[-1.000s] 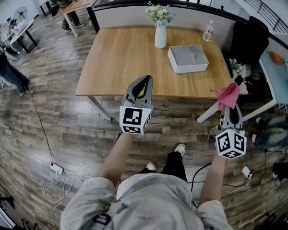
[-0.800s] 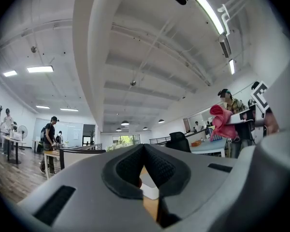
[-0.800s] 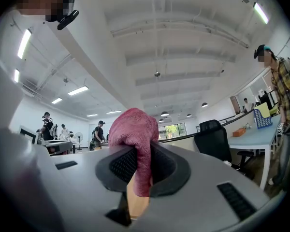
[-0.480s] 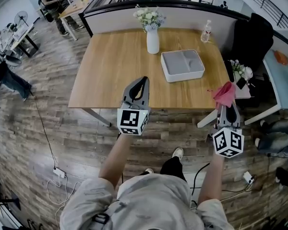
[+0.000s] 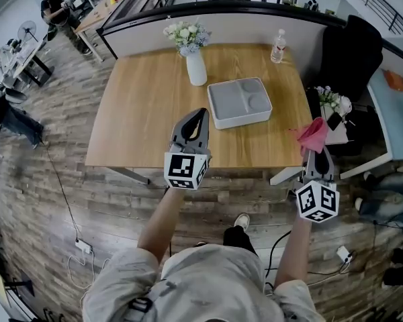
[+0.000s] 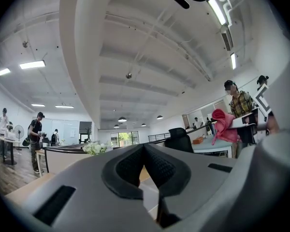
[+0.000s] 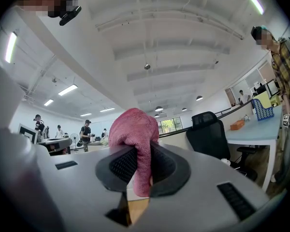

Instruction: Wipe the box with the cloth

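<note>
You have stepped nearer the surface [image 5: 144, 113], so the box [image 5: 238, 102] on it now lies just ahead of your closed, empty left tongs [image 5: 197, 118], while your right tongs [image 5: 321, 158] pinch the cloth [image 5: 314, 134], not yet touching the box.

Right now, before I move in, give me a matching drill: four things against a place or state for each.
1. pink fabric cloth
2. shallow grey rectangular box
3. white ceramic vase
4. left tool

A. shut, nothing in it
B. clamped in the right tool
C. lying flat on the wooden table
D. standing upright, holding flowers

Pairs: 1-B, 2-C, 3-D, 4-A
</note>
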Demonstrator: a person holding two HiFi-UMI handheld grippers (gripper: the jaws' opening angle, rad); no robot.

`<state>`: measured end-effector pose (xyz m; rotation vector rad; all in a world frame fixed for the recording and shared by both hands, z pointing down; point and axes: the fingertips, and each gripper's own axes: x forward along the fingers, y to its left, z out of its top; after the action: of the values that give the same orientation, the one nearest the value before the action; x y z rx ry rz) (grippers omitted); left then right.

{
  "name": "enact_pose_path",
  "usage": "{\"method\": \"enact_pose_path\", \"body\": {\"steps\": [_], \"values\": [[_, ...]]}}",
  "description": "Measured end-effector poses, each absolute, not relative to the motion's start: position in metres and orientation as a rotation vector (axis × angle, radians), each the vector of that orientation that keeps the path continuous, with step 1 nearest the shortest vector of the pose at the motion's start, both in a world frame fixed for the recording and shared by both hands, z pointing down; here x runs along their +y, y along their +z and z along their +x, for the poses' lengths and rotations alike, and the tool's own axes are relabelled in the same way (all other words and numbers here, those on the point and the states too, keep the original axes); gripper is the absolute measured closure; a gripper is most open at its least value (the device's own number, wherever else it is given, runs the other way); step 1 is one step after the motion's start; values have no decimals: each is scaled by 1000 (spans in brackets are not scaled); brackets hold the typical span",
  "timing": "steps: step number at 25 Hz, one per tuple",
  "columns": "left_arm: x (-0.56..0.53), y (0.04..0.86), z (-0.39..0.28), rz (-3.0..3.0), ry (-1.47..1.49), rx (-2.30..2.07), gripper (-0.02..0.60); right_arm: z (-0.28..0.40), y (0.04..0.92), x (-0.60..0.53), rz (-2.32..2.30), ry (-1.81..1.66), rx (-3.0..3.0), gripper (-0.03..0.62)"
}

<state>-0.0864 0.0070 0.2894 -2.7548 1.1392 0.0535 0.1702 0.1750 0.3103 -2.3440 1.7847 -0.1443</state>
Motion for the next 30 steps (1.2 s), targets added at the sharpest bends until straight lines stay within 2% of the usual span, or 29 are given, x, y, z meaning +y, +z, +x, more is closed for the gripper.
{"method": "enact_pose_path", "body": {"steps": [13, 30], "values": [[-16, 296, 4, -2732, 20, 1129, 572, 258, 323, 149, -2326, -192, 1777, 530], [-48, 286, 33, -2668, 42, 1223, 572, 297, 319, 98, -2251, -195, 1852, 530]]}}
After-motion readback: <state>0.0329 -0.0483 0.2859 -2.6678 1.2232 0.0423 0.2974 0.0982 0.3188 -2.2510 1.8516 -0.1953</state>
